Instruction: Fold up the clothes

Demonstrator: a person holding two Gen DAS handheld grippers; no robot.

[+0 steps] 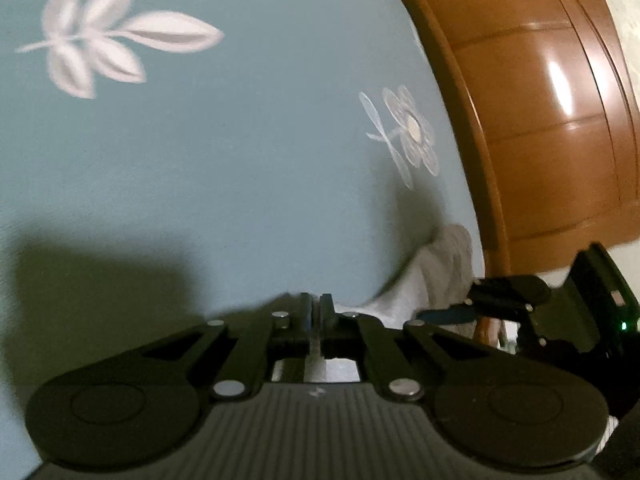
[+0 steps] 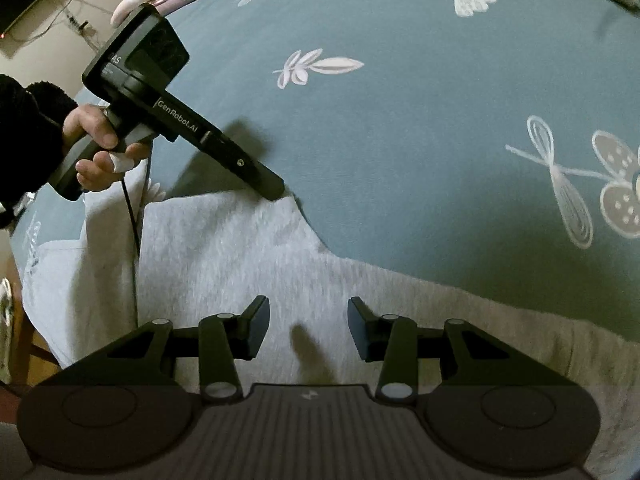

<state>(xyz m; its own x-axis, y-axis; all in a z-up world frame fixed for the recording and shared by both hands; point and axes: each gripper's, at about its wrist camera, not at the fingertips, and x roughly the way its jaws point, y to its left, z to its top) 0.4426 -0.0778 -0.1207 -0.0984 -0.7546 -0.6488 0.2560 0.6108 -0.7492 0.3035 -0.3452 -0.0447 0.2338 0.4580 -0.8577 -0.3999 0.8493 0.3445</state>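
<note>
Left gripper (image 2: 276,192) is what we are watching first: its jaws are pinched together on a corner of the grey garment (image 2: 248,264), the tip sitting right at the cloth's far edge. In its own wrist view we are seeing a thin sliver of pale fabric caught between the closed fingers (image 1: 308,312). Right gripper (image 2: 308,328) is hovering over the garment with its jaws standing apart and nothing between them; whether it is touching the cloth we cannot tell.

Looking at progress, we are judging this to be early going. The garment is lying mostly spread out, with no finished fold showing, so the folding itself is still ahead of us.

As for the cloth, it is a light heather grey knit, soft and a little rumpled, lying on the blue bedspread (image 2: 400,120) with its white leaf and flower print. From the right wrist view it is filling the lower half, from about eight o'clock across to four o'clock, its far edge stepping unevenly.
</note>
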